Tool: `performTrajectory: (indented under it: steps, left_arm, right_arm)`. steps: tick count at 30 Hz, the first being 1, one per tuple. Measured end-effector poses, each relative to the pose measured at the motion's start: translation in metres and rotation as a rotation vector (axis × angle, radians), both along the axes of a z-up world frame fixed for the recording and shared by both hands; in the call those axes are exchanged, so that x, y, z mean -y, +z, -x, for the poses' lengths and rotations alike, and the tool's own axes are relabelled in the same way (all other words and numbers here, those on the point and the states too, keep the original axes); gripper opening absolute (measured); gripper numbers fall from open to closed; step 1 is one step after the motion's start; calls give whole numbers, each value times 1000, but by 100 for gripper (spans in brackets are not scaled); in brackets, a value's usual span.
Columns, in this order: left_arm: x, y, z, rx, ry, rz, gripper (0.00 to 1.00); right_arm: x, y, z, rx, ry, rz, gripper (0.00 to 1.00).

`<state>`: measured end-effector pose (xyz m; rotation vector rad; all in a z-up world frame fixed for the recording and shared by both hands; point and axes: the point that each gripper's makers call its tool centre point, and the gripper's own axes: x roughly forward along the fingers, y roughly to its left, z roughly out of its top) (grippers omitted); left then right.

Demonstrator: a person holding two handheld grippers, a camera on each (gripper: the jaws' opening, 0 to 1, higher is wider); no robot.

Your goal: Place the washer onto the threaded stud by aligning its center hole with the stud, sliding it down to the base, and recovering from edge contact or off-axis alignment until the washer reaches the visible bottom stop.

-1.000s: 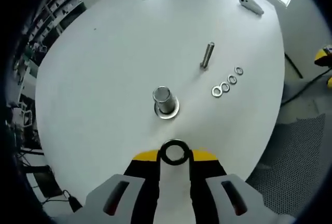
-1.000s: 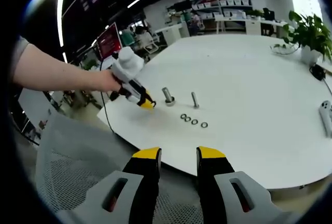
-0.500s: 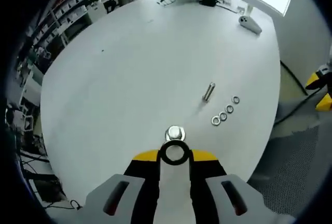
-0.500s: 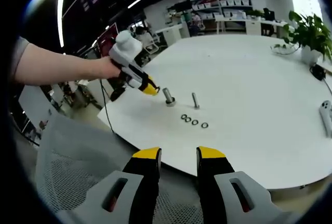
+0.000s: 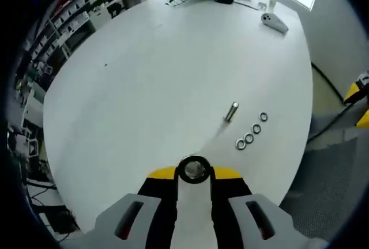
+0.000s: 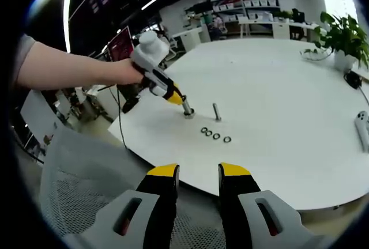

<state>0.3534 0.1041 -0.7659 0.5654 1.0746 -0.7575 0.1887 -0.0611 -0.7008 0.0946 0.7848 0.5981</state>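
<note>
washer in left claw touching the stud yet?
Cannot tell. Left gripper view: washer in the left claw overlaps the stud top; right gripper view is too distant.

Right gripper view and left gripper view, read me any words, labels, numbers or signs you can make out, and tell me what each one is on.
None can be read.
The red screen behind the person's hand carries marks too small and blurred to read.
The shelf boxes at the back show no legible labels.

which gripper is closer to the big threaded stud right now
Left. The left gripper, holding a washer, is right above the stud; the right gripper hangs back off the table edge.
</note>
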Motion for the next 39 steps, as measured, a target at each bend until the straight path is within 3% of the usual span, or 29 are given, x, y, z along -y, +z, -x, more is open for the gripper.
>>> performTrajectory:
  steps: [26,39]
  left_arm:
    - [0,-44,-3,-93,-98,-137,19]
    - [0,-50,-3,-86,-138,-170,20]
  right_arm:
    - [3,1,-2,3,-22,-5,29]
    - [3,1,-2,4,-25,-3,29]
